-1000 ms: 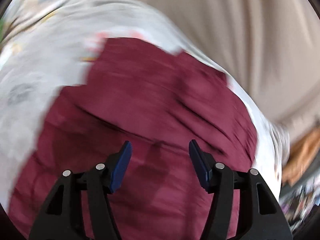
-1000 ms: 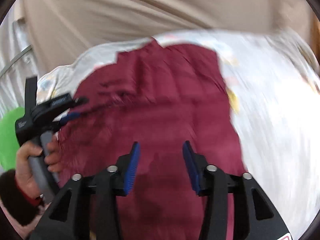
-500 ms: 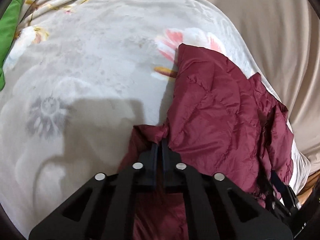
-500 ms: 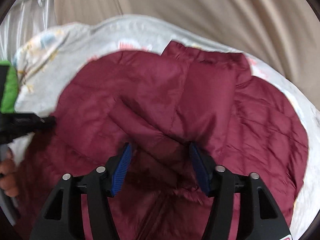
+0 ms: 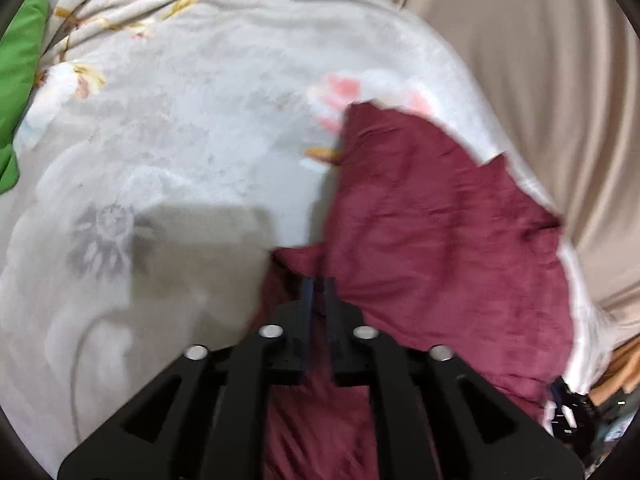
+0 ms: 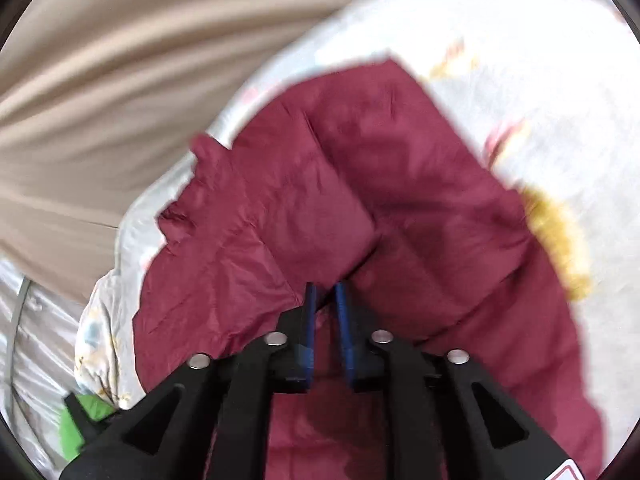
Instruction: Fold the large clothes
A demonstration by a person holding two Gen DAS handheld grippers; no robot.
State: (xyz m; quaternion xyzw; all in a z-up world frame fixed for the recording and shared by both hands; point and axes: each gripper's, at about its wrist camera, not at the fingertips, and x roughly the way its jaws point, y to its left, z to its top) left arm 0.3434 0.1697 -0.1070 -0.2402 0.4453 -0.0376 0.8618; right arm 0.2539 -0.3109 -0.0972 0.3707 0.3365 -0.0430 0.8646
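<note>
A maroon quilted jacket [image 5: 440,232] lies on a pale floral bedspread [image 5: 180,152]. My left gripper [image 5: 319,285] is shut on a fold at the jacket's near edge. In the right wrist view the same jacket [image 6: 400,200] spreads over the bedspread [image 6: 540,72], and my right gripper [image 6: 325,292] is shut on a bunched fold of it, the blue pads pinching fabric between them. Both views are motion-blurred.
Beige curtains [image 5: 540,80] hang behind the bed and also show in the right wrist view [image 6: 100,80]. A green cloth [image 5: 18,92] lies at the bedspread's left edge. Clutter [image 5: 600,400] sits past the bed's right edge.
The right gripper went from open above the jacket to shut on a fold. The left gripper closed on the jacket's edge half a second ago and still holds it.
</note>
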